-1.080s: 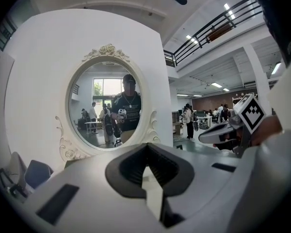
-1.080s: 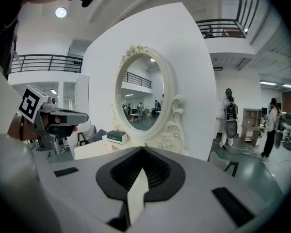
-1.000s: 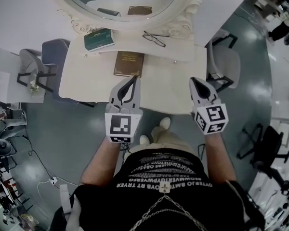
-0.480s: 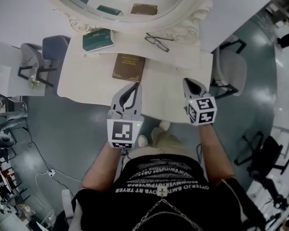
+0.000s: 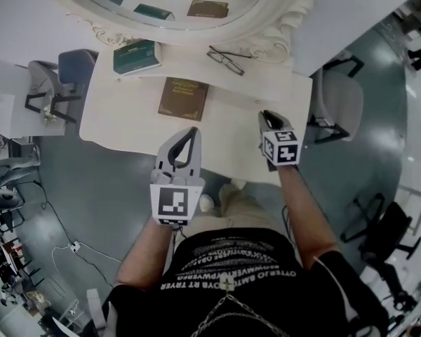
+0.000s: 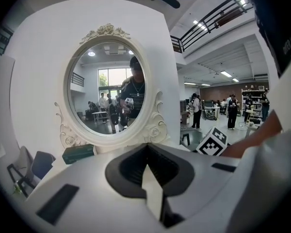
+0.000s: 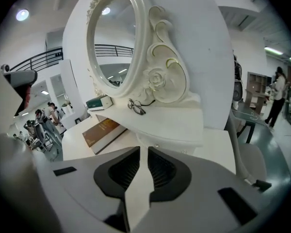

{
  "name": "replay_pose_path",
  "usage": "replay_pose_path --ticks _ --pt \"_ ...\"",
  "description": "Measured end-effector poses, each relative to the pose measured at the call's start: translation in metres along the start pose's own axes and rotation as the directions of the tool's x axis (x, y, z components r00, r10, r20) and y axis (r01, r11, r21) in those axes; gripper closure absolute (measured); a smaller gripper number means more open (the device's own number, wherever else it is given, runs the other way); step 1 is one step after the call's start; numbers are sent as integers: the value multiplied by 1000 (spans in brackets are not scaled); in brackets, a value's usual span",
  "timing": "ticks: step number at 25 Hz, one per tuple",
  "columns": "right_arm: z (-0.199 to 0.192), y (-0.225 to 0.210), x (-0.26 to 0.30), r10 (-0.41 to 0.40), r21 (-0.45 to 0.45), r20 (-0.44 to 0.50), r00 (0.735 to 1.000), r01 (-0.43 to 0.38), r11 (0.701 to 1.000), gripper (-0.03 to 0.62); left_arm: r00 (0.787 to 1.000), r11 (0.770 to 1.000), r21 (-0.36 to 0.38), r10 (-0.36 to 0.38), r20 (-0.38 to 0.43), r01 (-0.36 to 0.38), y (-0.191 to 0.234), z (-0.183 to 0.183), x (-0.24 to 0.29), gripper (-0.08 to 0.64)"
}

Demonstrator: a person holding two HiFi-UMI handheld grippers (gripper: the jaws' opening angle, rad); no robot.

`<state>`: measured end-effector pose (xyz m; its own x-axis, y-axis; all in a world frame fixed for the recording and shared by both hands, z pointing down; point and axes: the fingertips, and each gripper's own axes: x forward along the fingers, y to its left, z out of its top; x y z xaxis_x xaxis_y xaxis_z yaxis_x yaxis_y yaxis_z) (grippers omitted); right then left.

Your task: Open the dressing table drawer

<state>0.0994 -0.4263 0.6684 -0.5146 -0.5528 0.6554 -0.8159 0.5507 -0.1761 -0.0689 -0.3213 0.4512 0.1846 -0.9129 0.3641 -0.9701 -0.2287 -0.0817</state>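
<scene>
The white dressing table [image 5: 123, 121] stands under its oval mirror [image 5: 175, 2]. A low shelf under the mirror has a small knob [image 5: 258, 97] on its front, and the same knob [image 7: 157, 146] shows in the right gripper view. My right gripper [image 5: 265, 115] hovers over the table's right front part, a short way from that knob. Its jaws have just been opening to a narrow slit [image 7: 144, 150], with nothing between them. My left gripper [image 5: 190, 132] hangs at the table's front edge, shut and empty, tips meeting [image 6: 146, 147].
A brown book [image 5: 183, 98] lies on the table top. A green book [image 5: 135, 56] and glasses [image 5: 224, 57] rest on the shelf. Grey chairs stand left [image 5: 49, 93] and right [image 5: 337, 104] of the table. The person's feet [image 5: 217, 199] are under the front edge.
The right gripper has dropped and moved in over the table's right front part, toward the knob. The left gripper has sunk slightly at the front edge.
</scene>
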Motion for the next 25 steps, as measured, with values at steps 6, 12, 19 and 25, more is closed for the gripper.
replay_pose_path --ticks 6,12,19,25 --pt "-14 -16 32 -9 137 -40 999 15 991 479 998 1000 5 27 -63 -27 5 -20 -13 556" --pt "-18 -24 59 -29 195 -74 997 43 980 477 995 999 13 32 -92 -31 13 -33 -21 556" --pt "-11 -25 74 -86 244 -79 993 103 964 479 995 1000 28 -7 -102 10 32 -35 -26 555" --pt "-15 -30 78 -181 261 -107 978 203 944 505 995 997 43 -63 -78 66 53 -24 -23 557"
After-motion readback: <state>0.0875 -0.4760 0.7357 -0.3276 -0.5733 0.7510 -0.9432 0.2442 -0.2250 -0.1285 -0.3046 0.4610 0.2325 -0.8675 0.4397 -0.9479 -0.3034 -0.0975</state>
